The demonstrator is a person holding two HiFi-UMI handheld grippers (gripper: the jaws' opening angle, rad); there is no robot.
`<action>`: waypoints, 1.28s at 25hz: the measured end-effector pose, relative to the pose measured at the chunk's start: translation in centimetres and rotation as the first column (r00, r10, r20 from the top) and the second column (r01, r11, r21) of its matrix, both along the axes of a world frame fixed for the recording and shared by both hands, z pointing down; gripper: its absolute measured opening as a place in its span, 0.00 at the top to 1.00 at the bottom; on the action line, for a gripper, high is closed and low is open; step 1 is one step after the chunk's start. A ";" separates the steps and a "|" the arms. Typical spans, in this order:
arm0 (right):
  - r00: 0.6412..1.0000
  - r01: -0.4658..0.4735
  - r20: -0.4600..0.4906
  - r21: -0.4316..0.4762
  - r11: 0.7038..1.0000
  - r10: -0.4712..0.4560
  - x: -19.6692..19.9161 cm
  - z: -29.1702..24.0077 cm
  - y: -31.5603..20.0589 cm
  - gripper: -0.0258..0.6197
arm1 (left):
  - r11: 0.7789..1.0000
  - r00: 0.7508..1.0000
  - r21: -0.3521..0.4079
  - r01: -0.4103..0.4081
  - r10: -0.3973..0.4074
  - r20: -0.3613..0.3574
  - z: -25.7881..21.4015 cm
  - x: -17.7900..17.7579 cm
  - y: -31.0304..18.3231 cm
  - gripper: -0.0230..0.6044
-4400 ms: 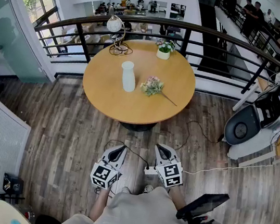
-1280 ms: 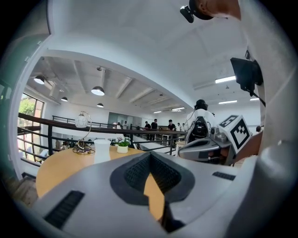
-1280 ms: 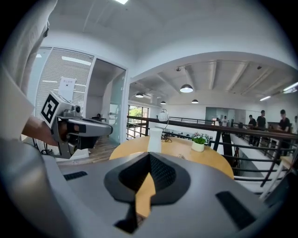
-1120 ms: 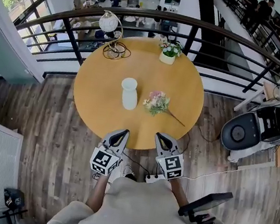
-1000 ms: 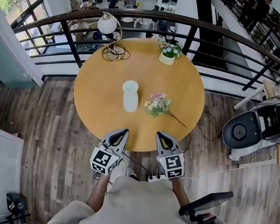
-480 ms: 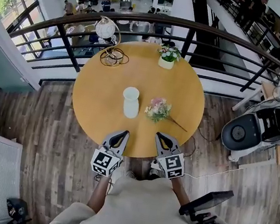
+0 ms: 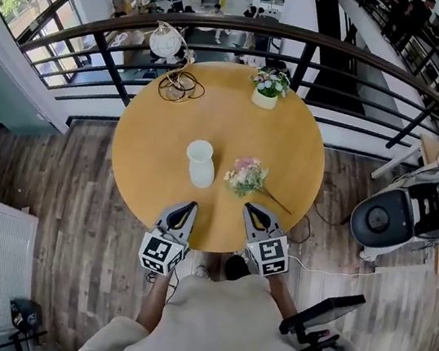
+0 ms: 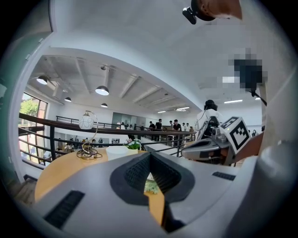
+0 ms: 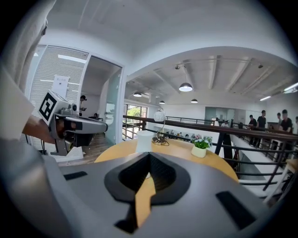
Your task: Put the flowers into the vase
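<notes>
Office mezzanine: railing (image 7: 306, 64), round table (image 7: 290, 149)

round wooden table (image 7: 291, 141): white vase (image 7: 200, 163) is stood upright near centre | bouquet of flowers (image 7: 246, 176) is laid flat just right of it, apart | potted plant (image 7: 268, 86) and globe lamp (image 7: 166, 41) are set at far edge | left gripper (image 7: 188, 209) and right gripper (image 7: 253, 211) are held over near edge

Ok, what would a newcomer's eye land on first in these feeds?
The round wooden table by the railing, with a white vase standing near its middle and a bouquet of flowers lying on its side just right of the vase, apart from it. Then, at the table's near edge, the left gripper and right gripper, both shut and empty.
</notes>
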State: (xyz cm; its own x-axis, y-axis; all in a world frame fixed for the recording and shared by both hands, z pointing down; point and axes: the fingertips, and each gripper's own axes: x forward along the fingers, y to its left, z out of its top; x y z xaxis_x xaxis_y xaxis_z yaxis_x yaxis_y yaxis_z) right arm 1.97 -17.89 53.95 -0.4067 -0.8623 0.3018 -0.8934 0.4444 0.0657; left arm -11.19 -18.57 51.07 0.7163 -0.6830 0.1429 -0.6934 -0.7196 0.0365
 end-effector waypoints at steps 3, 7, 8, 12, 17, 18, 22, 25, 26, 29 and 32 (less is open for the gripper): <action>0.999 0.034 0.011 0.010 0.999 -0.034 0.9 -0.2 -1.5 0.95 | 1.000 1.000 0.005 0.031 -0.031 0.004 -0.2 1.0 -1.1 0.95; 0.998 0.062 0.020 0.003 0.998 -0.062 3.2 0.2 -3.3 0.95 | 0.998 0.998 0.004 0.070 -0.070 0.009 -0.3 2.6 -2.7 0.95; 0.998 0.067 0.020 -0.001 0.998 -0.067 3.9 0.4 -3.7 0.95 | 0.997 0.997 0.007 0.082 -0.082 0.011 -0.3 3.0 -2.9 0.95; 0.994 0.107 0.023 0.003 0.994 -0.107 5.3 0.7 -5.0 0.95 | 0.990 0.990 0.014 0.139 -0.140 0.019 -0.4 3.5 -3.2 0.95; 0.992 0.124 0.037 -0.024 0.992 -0.123 5.5 1.6 -5.8 0.95 | 0.986 0.985 -0.012 0.168 -0.167 0.032 0.6 3.2 -3.3 0.95; 0.992 0.122 0.037 -0.033 0.992 -0.120 5.4 1.9 -5.9 0.95 | 0.986 0.986 -0.020 0.166 -0.165 0.036 0.9 3.2 -3.4 0.95; 0.994 0.108 0.036 -0.069 0.992 -0.106 5.1 2.8 -5.8 0.95 | 0.988 0.988 -0.048 0.149 -0.147 0.056 1.8 2.9 -3.8 0.95; 0.994 0.105 0.041 -0.102 0.989 -0.101 4.9 3.6 -5.4 0.95 | 0.987 0.988 -0.078 0.141 -0.136 0.067 2.8 2.6 -3.9 0.95; 0.994 0.104 0.050 -0.113 0.988 -0.099 4.9 4.0 -5.3 0.95 | 0.986 0.989 -0.091 0.137 -0.131 0.072 3.2 2.6 -3.8 0.95; 0.991 0.115 0.084 -0.141 0.983 -0.104 4.4 4.9 -4.7 0.95 | 0.984 0.990 -0.129 0.127 -0.117 0.076 4.4 2.4 -3.9 0.95; 0.990 0.120 0.091 -0.190 0.974 -0.104 4.0 6.3 -4.1 0.95 | 0.980 0.992 -0.164 0.113 -0.103 0.073 5.5 2.3 -3.7 0.95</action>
